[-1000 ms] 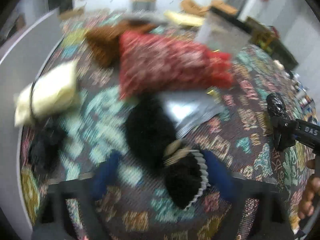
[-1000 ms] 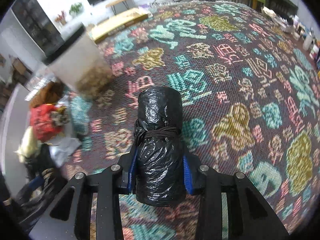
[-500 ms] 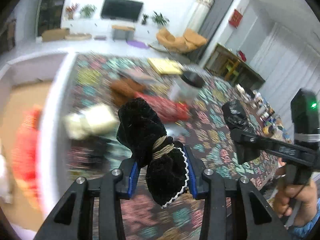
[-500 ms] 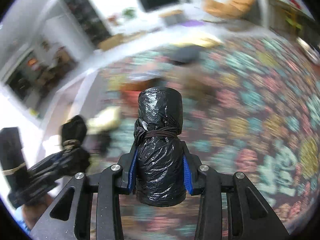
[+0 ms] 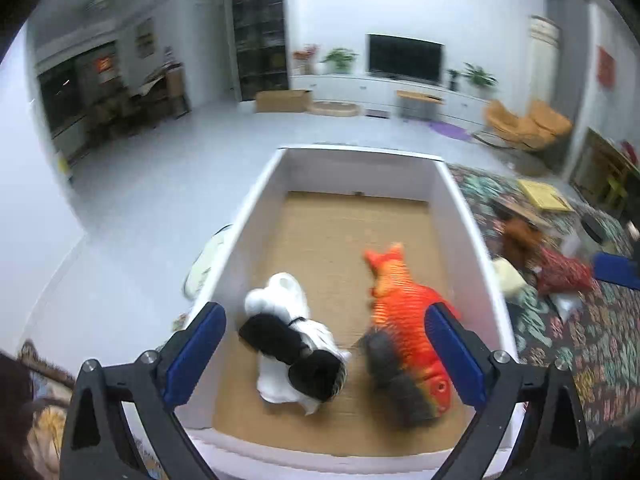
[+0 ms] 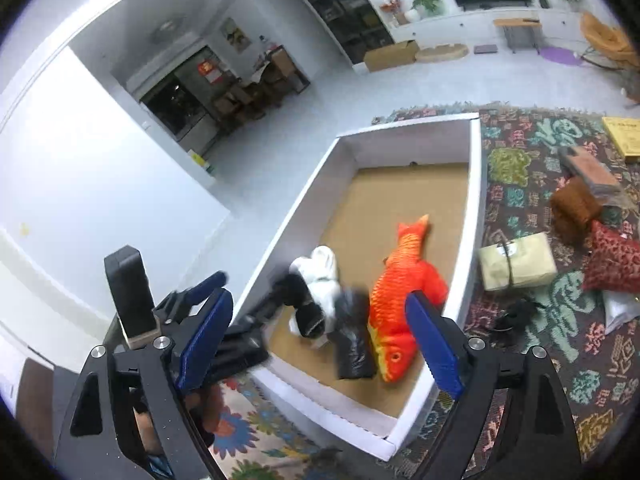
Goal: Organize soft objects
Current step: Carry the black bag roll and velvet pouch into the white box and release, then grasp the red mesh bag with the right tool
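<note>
While jaws open, one box (image 5: 256, 216), four soft bundles inside

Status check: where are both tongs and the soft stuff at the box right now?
Left tongs and right tongs opening, nothing between them. Black velvet bundle and black plastic roll in white box, beside fish plush. Path clear.

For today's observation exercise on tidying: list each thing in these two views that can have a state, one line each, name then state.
White box: open-topped, on the floor, partly filled.
Orange fish plush: lying inside the box.
White plush: lying inside the box.
Black velvet bundle: released, on the white plush.
Black plastic bundle: released, beside the fish.
Left hand-held gripper: jaws opening, empty.
Right hand-held gripper: jaws opening, empty.
</note>
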`<state>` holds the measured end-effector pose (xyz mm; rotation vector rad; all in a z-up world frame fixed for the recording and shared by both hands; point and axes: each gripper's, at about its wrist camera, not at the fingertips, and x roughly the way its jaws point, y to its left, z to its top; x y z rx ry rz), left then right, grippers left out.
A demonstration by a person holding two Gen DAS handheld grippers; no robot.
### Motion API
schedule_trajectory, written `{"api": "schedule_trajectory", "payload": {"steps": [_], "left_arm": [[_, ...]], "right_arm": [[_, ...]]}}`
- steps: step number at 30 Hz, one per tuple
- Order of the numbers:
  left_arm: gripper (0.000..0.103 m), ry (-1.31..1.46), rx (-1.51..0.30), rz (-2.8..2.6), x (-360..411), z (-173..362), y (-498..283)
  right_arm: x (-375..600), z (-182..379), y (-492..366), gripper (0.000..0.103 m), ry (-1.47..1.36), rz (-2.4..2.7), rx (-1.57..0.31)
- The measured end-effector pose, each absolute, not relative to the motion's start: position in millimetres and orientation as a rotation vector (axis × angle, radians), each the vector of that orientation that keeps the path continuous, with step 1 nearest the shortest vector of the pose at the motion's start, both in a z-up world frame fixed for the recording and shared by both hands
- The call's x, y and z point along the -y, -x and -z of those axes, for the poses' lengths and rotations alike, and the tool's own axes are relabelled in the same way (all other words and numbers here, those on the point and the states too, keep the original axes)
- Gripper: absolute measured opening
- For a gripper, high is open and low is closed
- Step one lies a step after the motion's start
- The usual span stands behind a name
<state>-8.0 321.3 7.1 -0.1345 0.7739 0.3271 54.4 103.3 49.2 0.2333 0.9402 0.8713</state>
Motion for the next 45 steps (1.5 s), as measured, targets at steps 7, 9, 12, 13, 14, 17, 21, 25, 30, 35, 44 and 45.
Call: {"api": "schedule_trajectory", "payload": {"steps": [7,9,12,13,14,17,21,25,30,35,44,45], "left_arm": [[0.099,0.249,-0.781,-0.204,-290.5,10.5,9.1],[0.099,0.239,-0.786,-0.127,-263.5,13.2,10.8],[0.099,0.203,-0.799,0.000,-218.0,14.9,10.1],[0.099,0.187,-0.803,0.051,-197.9,15.9,13.0],[0.099,0.175,-0.809,0.082,-184.0,16.0,14.2],[0.099,0.121,-0.834,0.173,-134.3,19.9,22.6],[0.099,0.064,-0.861,0.244,-85.6,29.6,40.6],[0.099,-0.012,-0.885,0.252,-59.4,43.7,56.1],[0.099,-0.105,-0.904,0.248,-49.6,63.5,57.4],[0.099,-0.057,-0.937,0.231,-57.3,83.7,38.6],[0.103,-0.162,-0.850,0.115,-19.0,117.1,-7.1],[0.103,-0.165,-0.856,0.139,-13.3,119.3,-10.5]], "right_arm": [[-4.3,-18.4,-49.3,0.090,-0.163,-0.535,-0.825],[33.9,3.4,-41.2,0.090,-0.167,-0.384,-0.800],[82.8,34.4,-24.3,0.090,-0.202,-0.211,-0.827],[95.3,41.3,-16.5,0.090,-0.214,-0.165,-0.835],[109.1,49.8,-6.5,0.090,-0.224,-0.120,-0.841],[129.9,56.6,15.3,0.090,-0.223,-0.044,-0.831],[143.4,45.9,49.0,0.090,-0.213,0.003,-0.799],[149.0,49.3,69.2,0.090,-0.198,0.016,-0.778],[158.4,63.1,73.6,0.090,-0.219,0.035,-0.763],[168.6,87.8,68.3,0.090,-0.246,0.047,-0.784],[193.3,117.3,47.7,0.090,-0.346,0.067,-0.837],[195.1,115.4,44.0,0.090,-0.342,0.069,-0.832]]}}
